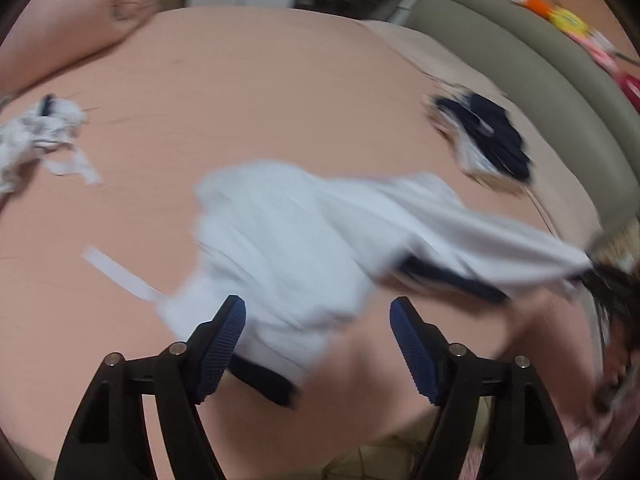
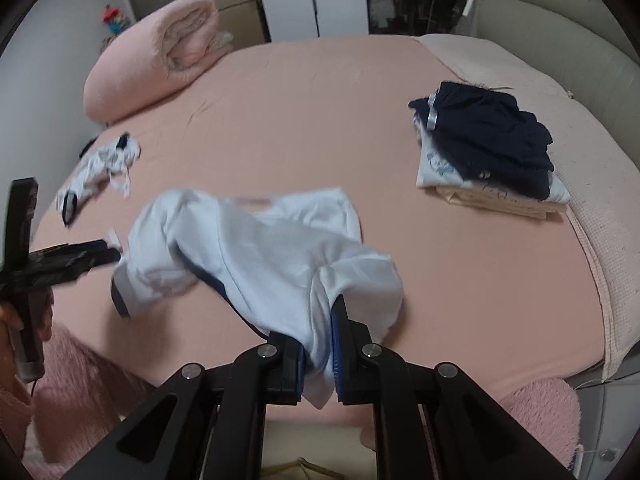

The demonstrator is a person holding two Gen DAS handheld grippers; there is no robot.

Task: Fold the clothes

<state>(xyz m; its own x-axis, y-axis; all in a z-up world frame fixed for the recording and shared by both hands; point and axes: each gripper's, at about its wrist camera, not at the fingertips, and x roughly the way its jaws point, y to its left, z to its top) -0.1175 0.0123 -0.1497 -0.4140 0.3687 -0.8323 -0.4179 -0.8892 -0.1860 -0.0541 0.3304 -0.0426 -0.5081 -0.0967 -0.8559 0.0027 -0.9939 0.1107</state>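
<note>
Only blurrily, right gripper [image 2: 318, 354] pinches the white garment [image 2: 256, 248]; left gripper [image 1: 318, 346] spread, empty.

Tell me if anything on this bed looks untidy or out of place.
A crumpled white garment lies loose near the bed's left edge, unlike the neat folded stack on the right. The pale blue garment is bunched mid-bed, one end pinched in the right tongs; the left tongs are open, holding nothing.

Bare sheet [image 2: 320, 92] left open across the bed's middle and far side, near centre taken up by the white garment [image 2: 256, 248], folded stack [image 2: 488, 152] set at right, crumpled garment [image 2: 100, 168] at left, rolled quilt [image 2: 156, 52] blocking the far-left corner.
</note>
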